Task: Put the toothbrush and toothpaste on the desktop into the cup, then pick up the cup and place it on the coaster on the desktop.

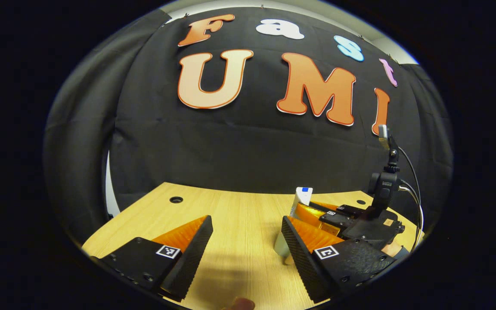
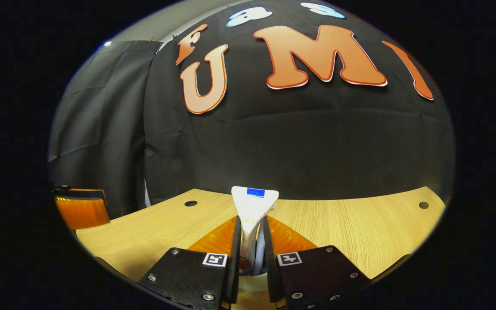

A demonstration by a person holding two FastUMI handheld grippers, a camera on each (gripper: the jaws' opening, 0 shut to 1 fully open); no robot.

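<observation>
While my left tongs (image 1: pixel 246 241) stood spread over the pale wood-grain worktop (image 1: pixel 239 215), my right tongs (image 2: pixel 251 241) pinched the soft white plastic toothpaste tube (image 2: pixel 253 206).

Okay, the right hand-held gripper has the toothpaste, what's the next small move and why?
Probably lower the toothpaste toward the cup and release it there. The right hand-held gripper is shut on the tube, holding it upright above the desktop, and the left gripper view shows something pale, likely the cup, just below it. The left hand-held gripper is open.
</observation>
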